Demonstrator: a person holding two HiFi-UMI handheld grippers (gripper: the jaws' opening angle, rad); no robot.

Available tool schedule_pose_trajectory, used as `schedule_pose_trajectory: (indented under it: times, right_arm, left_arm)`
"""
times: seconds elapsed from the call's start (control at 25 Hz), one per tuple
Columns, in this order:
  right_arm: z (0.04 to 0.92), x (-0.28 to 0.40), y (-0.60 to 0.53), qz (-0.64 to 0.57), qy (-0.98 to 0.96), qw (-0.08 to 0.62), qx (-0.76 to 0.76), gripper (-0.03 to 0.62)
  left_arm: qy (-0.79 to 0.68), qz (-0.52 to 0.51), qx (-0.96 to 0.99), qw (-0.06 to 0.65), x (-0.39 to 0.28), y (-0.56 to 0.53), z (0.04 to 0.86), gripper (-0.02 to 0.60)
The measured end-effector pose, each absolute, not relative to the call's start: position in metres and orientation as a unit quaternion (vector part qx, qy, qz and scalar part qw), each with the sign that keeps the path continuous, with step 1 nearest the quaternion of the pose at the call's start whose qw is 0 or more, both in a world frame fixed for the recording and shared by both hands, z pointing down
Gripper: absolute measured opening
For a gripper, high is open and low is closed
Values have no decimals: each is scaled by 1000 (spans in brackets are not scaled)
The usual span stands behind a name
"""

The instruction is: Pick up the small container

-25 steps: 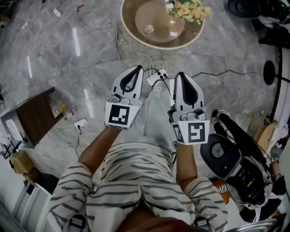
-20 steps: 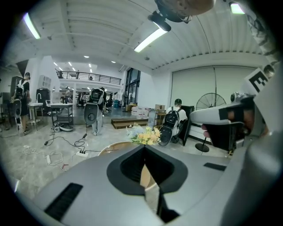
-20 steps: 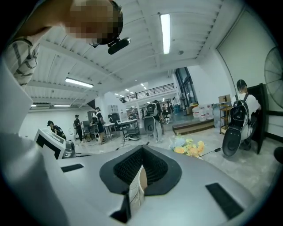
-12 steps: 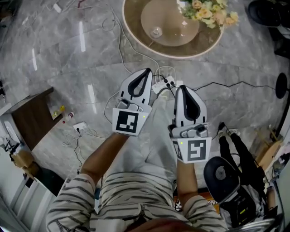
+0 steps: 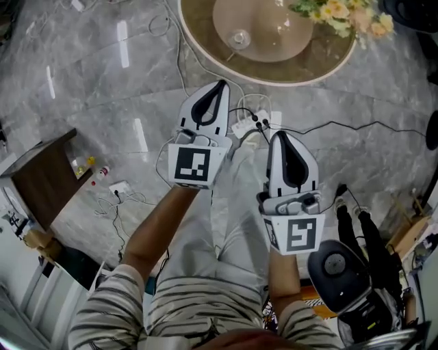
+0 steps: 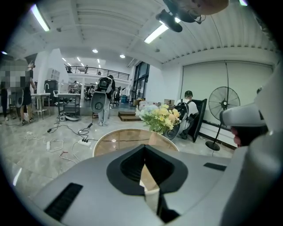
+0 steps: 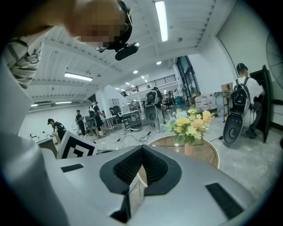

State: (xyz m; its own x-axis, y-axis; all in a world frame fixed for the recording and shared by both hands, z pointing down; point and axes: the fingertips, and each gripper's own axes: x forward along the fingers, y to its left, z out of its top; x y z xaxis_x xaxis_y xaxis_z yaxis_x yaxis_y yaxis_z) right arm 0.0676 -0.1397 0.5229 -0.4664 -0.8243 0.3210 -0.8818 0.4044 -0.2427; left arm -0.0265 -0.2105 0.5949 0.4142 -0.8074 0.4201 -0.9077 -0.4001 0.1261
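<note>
1. The grey stone floor (image 5: 82, 89) fills most of the head view, with thin cables lying on it.
2. A round table (image 5: 328, 58) with a shiny brown top stands at the top of the head view, in front of the person.
3. The person wears a striped shirt (image 5: 198, 304) and holds both tools out over the floor, short of the table's near edge.
4. A dark brown shelf (image 5: 44, 174) stands on the floor at the left.
5. The left gripper (image 5: 219, 85) is closed tight, its two tips touch, and nothing is in it.
6. The right gripper (image 5: 282, 135) is closed too, tips together, and holds nothing.
7. Yellow and white flowers (image 5: 339, 14) stand near the table's right edge.
8. A white power strip (image 5: 250, 124) lies on the floor between the two grippers.
9. The small container (image 5: 237, 37), a small clear thing, sits on the table near its middle, well apart from both grippers.
</note>
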Motion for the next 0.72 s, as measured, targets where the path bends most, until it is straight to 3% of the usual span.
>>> schedule_pose_trajectory:
  times: [0.48, 0.72]
  right_arm:
    - [565, 71, -144, 204, -831, 78, 512, 8]
    - [581, 78, -140, 214, -827, 83, 513, 8]
  left_arm:
    - [-528, 147, 818, 173, -23, -247, 661, -3]
    - [-527, 155, 813, 190, -19, -264, 696, 149]
